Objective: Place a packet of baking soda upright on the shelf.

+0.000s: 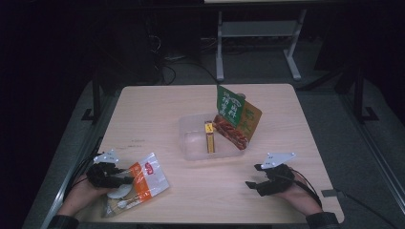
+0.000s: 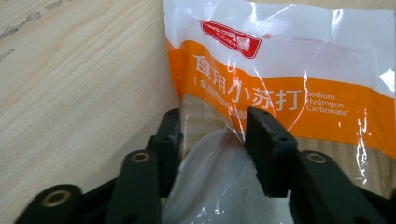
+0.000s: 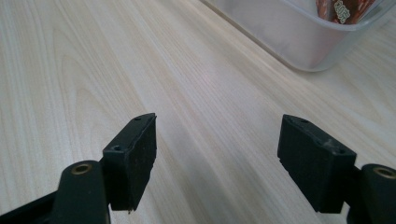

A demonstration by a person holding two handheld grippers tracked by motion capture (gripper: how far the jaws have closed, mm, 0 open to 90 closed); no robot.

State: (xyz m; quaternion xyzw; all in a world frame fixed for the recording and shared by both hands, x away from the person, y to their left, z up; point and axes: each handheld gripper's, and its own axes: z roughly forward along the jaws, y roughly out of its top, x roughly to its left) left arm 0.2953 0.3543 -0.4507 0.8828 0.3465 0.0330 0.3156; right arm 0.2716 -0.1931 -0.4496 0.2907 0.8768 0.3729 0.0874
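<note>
**One pouch under the left jaws, and the tub lies up and to the right**

One hand-held gripper matters for the coming move: the left hand-held gripper (image 1: 125,181), at the near left corner of the table (image 1: 157,102). Its jaws straddle the near end of the baking-soda pouch (image 1: 139,183), one on each side of a raised fold of the clear film. They stand partly closed, and the left gripper view does not settle whether the pads already pinch the film or just flank it. The pouch lies flat, its long axis running from the near left edge diagonally away toward the table's middle, so the jaws meet it at one short end.

The right hand-held gripper (image 1: 254,177) rests near the near right edge, jaws wide apart over bare wood, holding nothing, well apart from the pouch.

Farther off, past the table's centre, sits the clear plastic tub (image 1: 188,138) with snack packets (image 1: 237,119) standing in it. From the pouch it lies away and to the right, nearer the right hand than the left, so a carry would probably cross the table diagonally.
</note>
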